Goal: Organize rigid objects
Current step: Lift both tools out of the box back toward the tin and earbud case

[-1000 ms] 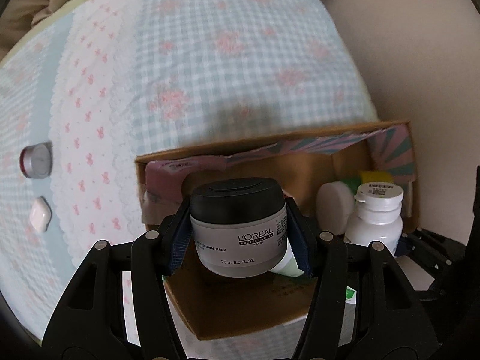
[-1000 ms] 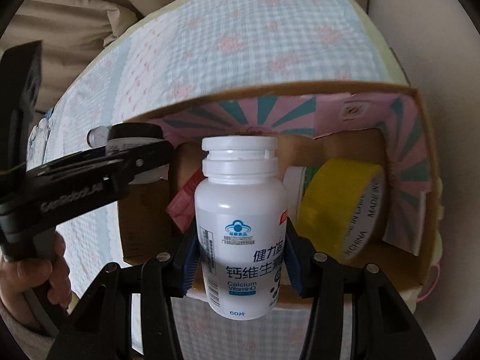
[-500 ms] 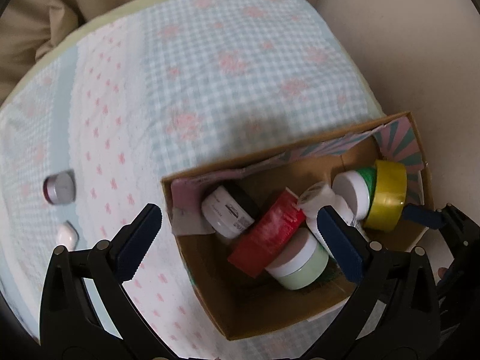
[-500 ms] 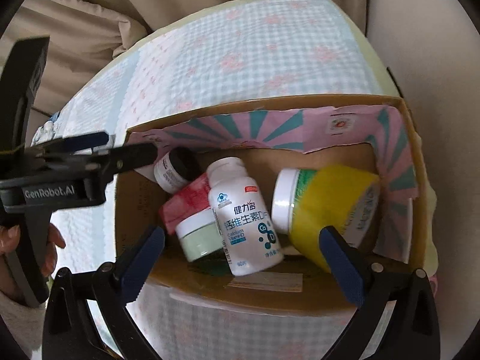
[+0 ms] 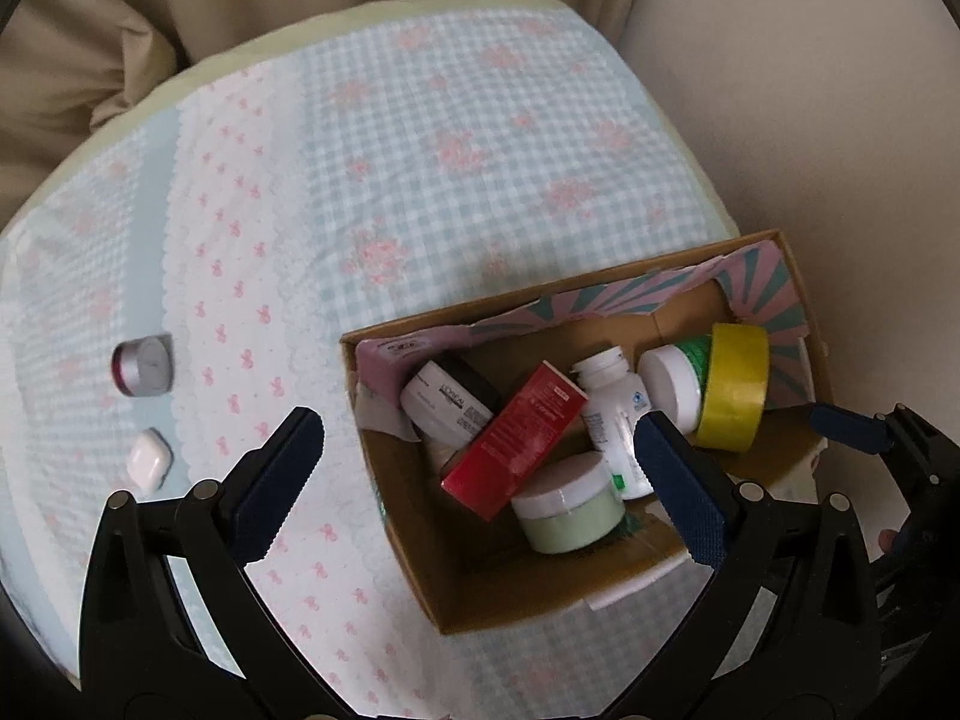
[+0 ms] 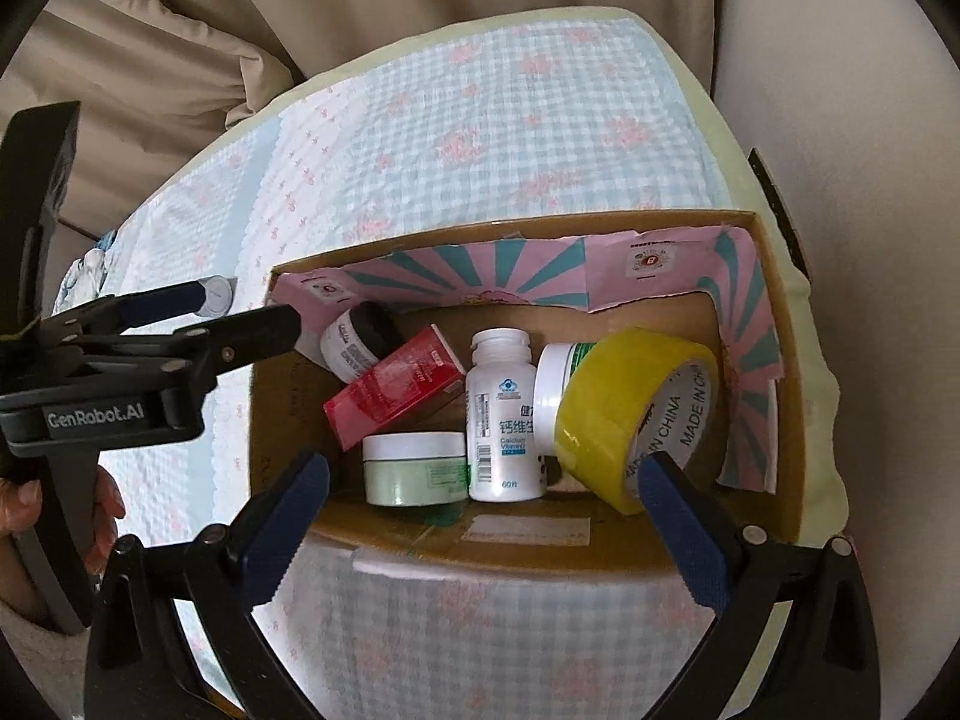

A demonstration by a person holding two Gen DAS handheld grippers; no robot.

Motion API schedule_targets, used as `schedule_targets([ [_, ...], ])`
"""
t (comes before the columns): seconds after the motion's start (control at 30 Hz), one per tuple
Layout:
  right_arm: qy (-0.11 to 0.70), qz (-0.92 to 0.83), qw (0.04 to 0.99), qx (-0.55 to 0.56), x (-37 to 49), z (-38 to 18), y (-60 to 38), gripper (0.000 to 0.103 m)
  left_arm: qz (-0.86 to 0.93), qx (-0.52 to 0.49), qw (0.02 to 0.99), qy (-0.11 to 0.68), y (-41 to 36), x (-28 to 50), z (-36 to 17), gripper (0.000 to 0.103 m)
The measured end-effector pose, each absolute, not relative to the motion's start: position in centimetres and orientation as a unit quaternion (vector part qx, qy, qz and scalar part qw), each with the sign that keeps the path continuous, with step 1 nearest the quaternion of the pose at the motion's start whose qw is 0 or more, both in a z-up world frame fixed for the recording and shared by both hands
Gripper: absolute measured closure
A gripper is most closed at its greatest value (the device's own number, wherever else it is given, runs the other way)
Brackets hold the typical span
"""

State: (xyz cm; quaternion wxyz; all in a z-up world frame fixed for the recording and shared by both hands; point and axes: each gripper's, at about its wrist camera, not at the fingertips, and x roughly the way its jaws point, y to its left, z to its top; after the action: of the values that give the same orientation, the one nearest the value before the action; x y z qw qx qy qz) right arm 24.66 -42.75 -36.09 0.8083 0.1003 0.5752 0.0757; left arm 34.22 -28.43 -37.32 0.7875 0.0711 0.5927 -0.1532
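**Open cardboard box of jars and bottles, both grippers empty above it**

An open brown cardboard box (image 6: 774,396) with a pink-and-teal sunburst paper lining sits on a blue-and-white checked quilt with pink flowers (image 5: 420,150), near its right edge. Inside, the items lie packed close together. At the far left a white jar with a black lid (image 6: 360,339) lies on its side. Beside it a red rectangular carton (image 6: 396,387) lies at a slant. In front of the carton a pale green jar with a white lid (image 6: 417,468) lies on its side. To the right of both, a white plastic supplement bottle with a blue-printed label (image 6: 501,417) lies with its cap toward the far wall. Next comes a white-lidded tub with a green label (image 6: 555,396), and against it, at the right end, a roll of yellow packing tape (image 6: 630,414) stands on its edge.

The right gripper (image 6: 480,516) hangs over the near wall of the box, its blue-padded fingers spread wide and holding nothing. The left gripper (image 5: 480,477) is above the left part of the box, its fingers equally wide and empty; in the right wrist view a hand (image 6: 102,510) grasps its handle.

Out on the quilt, well left of the box, lie a small round silver-rimmed tin (image 5: 144,366) and a small white rounded case (image 5: 149,459).
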Motion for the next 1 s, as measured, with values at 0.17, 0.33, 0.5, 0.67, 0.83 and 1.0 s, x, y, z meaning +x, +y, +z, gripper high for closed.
schedule_targets([
  [0.17, 0.561, 0.074, 0.820, 0.084, 23.1, -33.3, -41.9, 0.000, -0.147, 0.064, 0.799, 0.580, -27.3, 32.4, -34.7, 0.000],
  [0.33, 0.543, 0.074, 0.834, 0.063, 21.6, -30.4, -40.8, 0.000, -0.137, 0.055, 0.816, 0.558, -25.4, 30.0, -31.2, 0.000],
  [0.5, 0.532, 0.074, 0.843, 0.041, 19.8, -27.5, -38.8, 0.000, -0.128, 0.035, 0.836, 0.532, -22.3, 27.2, -27.5, 0.000],
  [0.67, 0.516, 0.083, 0.852, 0.017, 17.9, -25.2, -35.7, 0.000, -0.099, 0.023, 0.857, 0.505, -17.6, 24.2, -24.5, 0.000],
  [0.83, 0.510, 0.100, 0.854, -0.001, 17.0, -23.4, -31.9, 0.000, -0.067, 0.011, 0.867, 0.494, -11.7, 21.9, -22.9, 0.000],
  [1.0, 0.497, 0.124, 0.859, -0.003, 17.0, -21.2, -27.8, 0.000, -0.044, -0.004, 0.870, 0.491, -5.8, 20.2, -22.4, 0.000],
])
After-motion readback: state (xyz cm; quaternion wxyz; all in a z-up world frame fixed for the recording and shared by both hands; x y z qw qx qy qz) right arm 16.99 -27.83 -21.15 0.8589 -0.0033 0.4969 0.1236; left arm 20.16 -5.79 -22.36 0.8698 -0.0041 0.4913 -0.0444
